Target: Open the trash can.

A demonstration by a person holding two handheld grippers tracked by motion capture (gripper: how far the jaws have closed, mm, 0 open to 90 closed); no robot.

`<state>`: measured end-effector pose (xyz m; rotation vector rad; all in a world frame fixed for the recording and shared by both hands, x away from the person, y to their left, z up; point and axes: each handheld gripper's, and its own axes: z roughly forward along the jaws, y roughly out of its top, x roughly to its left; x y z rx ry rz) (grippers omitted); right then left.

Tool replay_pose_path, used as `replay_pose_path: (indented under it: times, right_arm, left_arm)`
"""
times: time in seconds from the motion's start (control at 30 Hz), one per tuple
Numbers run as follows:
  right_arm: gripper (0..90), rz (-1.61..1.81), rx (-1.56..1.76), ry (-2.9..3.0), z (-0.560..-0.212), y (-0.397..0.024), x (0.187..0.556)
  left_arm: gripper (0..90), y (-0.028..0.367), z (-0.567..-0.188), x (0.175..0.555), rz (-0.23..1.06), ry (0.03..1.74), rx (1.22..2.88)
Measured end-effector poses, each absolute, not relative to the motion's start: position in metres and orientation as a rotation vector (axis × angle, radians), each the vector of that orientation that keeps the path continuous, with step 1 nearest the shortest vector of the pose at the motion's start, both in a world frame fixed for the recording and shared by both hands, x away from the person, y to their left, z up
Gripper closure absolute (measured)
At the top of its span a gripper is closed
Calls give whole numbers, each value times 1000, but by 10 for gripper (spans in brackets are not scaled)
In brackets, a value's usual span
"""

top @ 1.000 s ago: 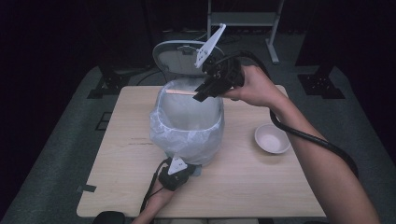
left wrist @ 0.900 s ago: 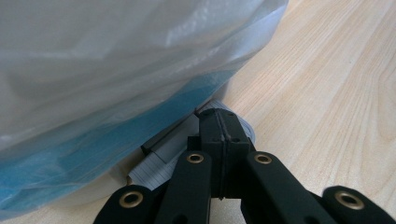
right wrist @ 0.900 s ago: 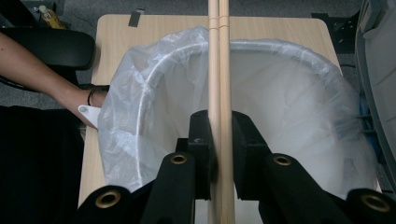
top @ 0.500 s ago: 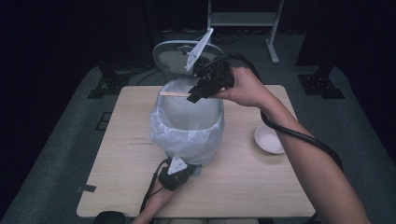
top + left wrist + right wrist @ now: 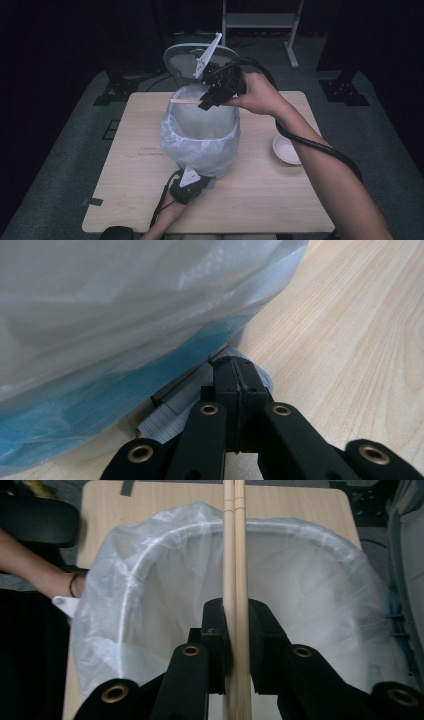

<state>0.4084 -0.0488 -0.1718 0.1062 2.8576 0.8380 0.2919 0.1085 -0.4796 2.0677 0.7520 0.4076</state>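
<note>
On the wooden table (image 5: 125,150), the left gripper (image 5: 188,186) sits near the front edge, at the foot of the bin (image 5: 200,135), with its jaws clenched tight; in the left gripper view they press together with nothing visible between the pads, right beside the bin's grey base (image 5: 200,400). The bin stands about mid-table, closer to the back edge, lined with a translucent white bag (image 5: 320,595) folded over its rim; blue shows through the bag lower down in the left gripper view. Above the bin's back rim the right gripper (image 5: 207,102) is clamped on a pair of chopsticks (image 5: 186,101), which stick out level to the left over the bin's open mouth. In the right gripper view the two sticks (image 5: 234,555) run side by side between the jaws, across the opening. A small white bowl (image 5: 286,149) rests near the table's right edge, well apart from the bin.
</note>
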Motion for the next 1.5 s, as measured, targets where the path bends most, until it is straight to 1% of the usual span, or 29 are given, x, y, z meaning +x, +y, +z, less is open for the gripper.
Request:
replay_pose_path:
  times: [0.03, 0.07, 0.13, 0.4, 0.7, 0.83, 1.23, 1.33, 1.37, 1.47, 1.5]
  right_arm:
    - [748, 835, 119, 2843, -172, -48, 408]
    - [748, 835, 119, 2843, -172, -48, 408]
    - [706, 836, 121, 2832, -171, -49, 408]
    - [676, 863, 95, 2834, -171, -55, 403]
    - [640, 918, 118, 2842, -172, -76, 399]
    - [591, 948, 131, 2853, -175, -94, 396]
    - [541, 1015, 230, 2849, -186, -139, 391]
    - [518, 1033, 260, 2839, -188, -151, 391]
    - [473, 1051, 288, 2826, -191, -160, 392]
    - [467, 1068, 312, 2823, -194, -167, 392]
    - [458, 1080, 341, 2817, -197, -175, 392]
  left_arm:
    - [900, 108, -480, 292, 407, 752, 2066]
    - [900, 108, -480, 292, 407, 752, 2066]
    - [900, 109, -480, 292, 409, 751, 2067]
    - [900, 109, -480, 292, 409, 750, 2068]
    - [900, 108, -480, 292, 408, 751, 2069]
    - [900, 108, -480, 292, 407, 750, 2069]
    - [900, 109, -480, 292, 408, 747, 2069]
    - [900, 108, -480, 291, 413, 748, 2068]
    - [900, 108, -480, 291, 414, 749, 2067]
    - [900, 108, -480, 291, 413, 750, 2068]
    - [900, 109, -480, 291, 414, 748, 2068]
